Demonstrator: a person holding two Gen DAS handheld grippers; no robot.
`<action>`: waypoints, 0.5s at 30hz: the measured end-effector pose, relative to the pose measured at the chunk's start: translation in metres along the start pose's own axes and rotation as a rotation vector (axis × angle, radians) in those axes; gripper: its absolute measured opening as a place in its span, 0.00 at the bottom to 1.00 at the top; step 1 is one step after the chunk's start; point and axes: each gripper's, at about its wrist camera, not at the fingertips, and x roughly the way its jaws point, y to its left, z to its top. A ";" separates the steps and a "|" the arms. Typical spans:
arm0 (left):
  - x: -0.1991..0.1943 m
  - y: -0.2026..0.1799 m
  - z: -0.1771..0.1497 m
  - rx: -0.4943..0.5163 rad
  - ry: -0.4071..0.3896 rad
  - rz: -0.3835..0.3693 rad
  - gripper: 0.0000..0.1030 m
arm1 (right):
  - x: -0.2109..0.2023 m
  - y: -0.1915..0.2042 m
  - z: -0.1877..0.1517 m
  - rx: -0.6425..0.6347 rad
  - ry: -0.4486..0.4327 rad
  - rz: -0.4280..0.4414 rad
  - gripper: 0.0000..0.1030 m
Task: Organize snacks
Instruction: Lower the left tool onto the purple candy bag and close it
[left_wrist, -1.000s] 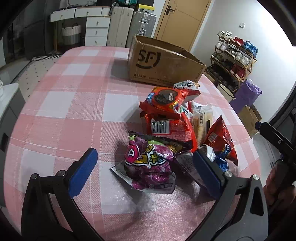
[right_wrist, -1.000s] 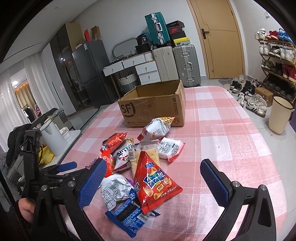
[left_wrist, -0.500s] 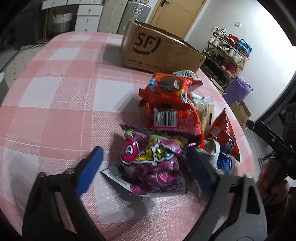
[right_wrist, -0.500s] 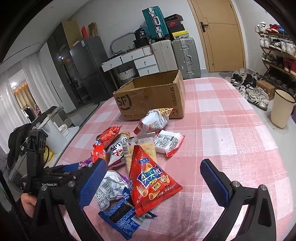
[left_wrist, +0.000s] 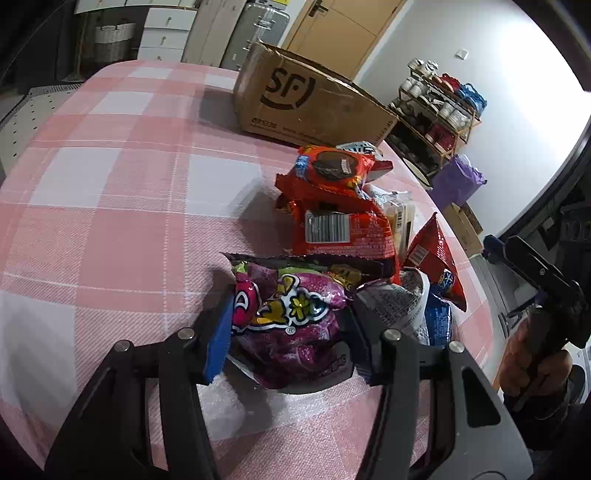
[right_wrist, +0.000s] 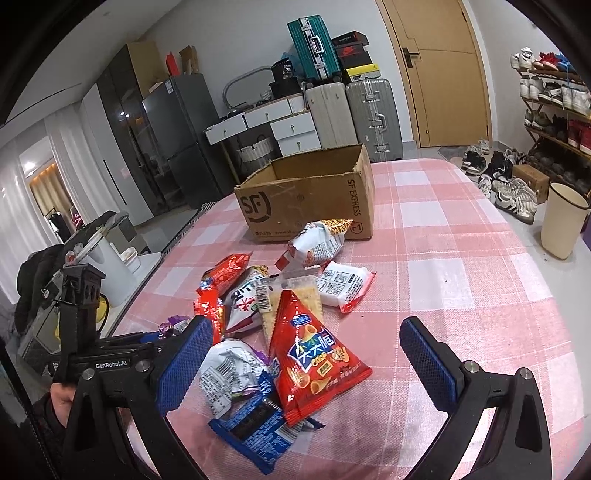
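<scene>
A pile of snack packets lies on the pink checked table (left_wrist: 122, 206). My left gripper (left_wrist: 291, 325) has closed its blue pads on a purple snack bag (left_wrist: 291, 314) at the near end of the pile. Behind it lie red packets (left_wrist: 332, 173). My right gripper (right_wrist: 306, 354) is open and empty, hovering above a red triangular chip bag (right_wrist: 314, 354), a blue packet (right_wrist: 255, 432) and a silver bag (right_wrist: 229, 373). An open SF cardboard box (right_wrist: 310, 195) stands beyond the pile; it also shows in the left wrist view (left_wrist: 306, 99).
White snack bags (right_wrist: 321, 240) lie by the box. Off the table stand suitcases (right_wrist: 373, 110), drawers (right_wrist: 291, 129), a fridge (right_wrist: 177, 136), a shoe rack (right_wrist: 554, 103) and a cream bin (right_wrist: 561, 221). The table's right part is bare cloth (right_wrist: 472, 258).
My left gripper moved forward around the purple snack bag and closed from wide open onto it. My right gripper stayed open and drifted slightly closer over the pile.
</scene>
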 end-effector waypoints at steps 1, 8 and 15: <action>0.000 0.000 0.001 0.002 0.000 0.001 0.49 | -0.003 0.002 -0.001 0.001 0.001 0.001 1.00; -0.021 0.000 -0.008 0.010 -0.025 0.015 0.48 | -0.021 0.002 0.000 -0.001 -0.013 -0.013 1.00; -0.043 -0.005 -0.010 0.033 -0.065 0.018 0.48 | -0.040 -0.011 -0.004 0.032 -0.009 -0.037 1.00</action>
